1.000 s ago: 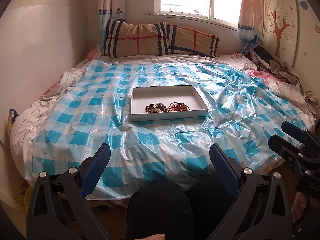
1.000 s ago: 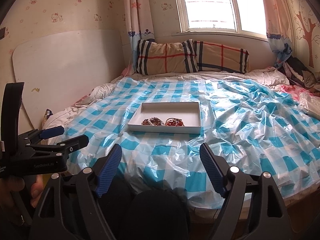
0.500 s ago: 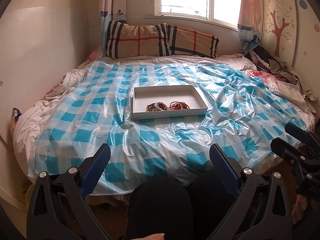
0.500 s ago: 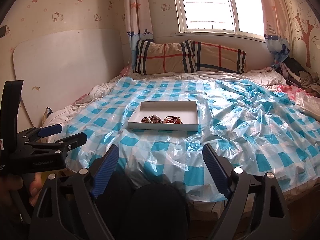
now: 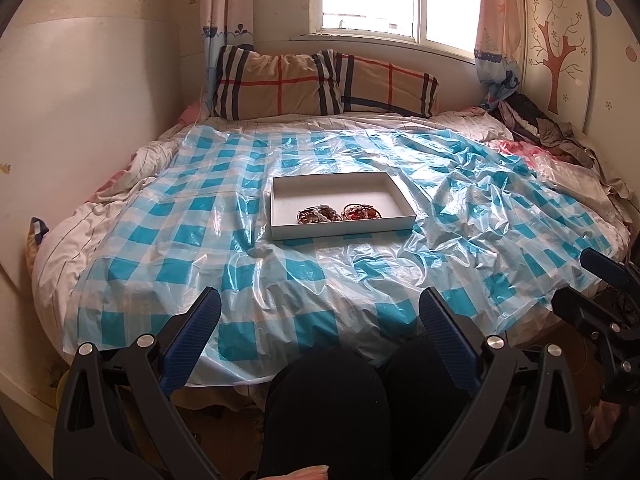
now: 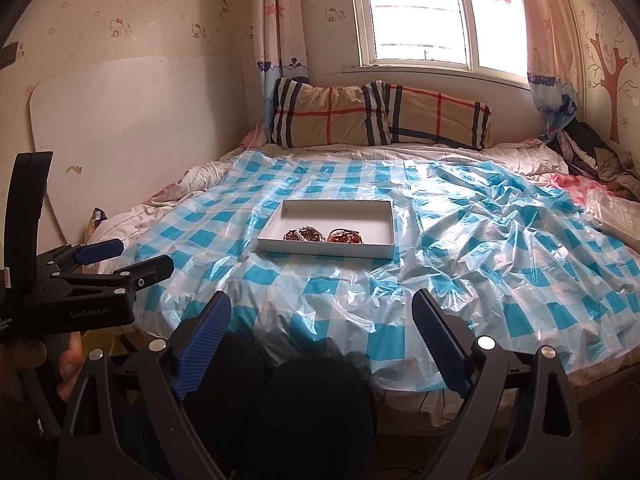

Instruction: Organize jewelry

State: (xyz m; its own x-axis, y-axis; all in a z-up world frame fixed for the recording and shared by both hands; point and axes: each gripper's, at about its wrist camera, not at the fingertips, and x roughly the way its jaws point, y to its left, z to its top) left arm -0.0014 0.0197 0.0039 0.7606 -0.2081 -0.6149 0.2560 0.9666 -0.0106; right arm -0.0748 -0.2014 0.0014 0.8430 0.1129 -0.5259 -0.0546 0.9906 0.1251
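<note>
A shallow white box [image 5: 280, 212] [image 6: 380, 216] lies in the middle of the bed on a blue-and-white checked plastic sheet [image 5: 304, 272] [image 6: 328, 280]. Two bundles of beaded jewelry lie near the box's front wall: a brown-and-white one [image 5: 318, 214] [image 6: 303, 235] on the left and a red one [image 5: 361, 212] [image 6: 345, 236] on the right. My left gripper [image 5: 319, 322] [image 6: 128, 258] is open and empty, held off the bed's near edge. My right gripper [image 6: 321, 320] [image 5: 584, 280] is open and empty beside it.
Two plaid pillows [image 5: 324, 84] [image 6: 376, 120] lie at the head of the bed under a window. A pile of clothes [image 5: 552, 128] [image 6: 592, 152] is at the far right. A white board [image 6: 132, 128] leans on the left wall. The person's dark-clad knees [image 5: 352, 396] are below both grippers.
Both grippers have drawn back and up from the bed, so the box looks smaller and farther. Both stay open and empty.
</note>
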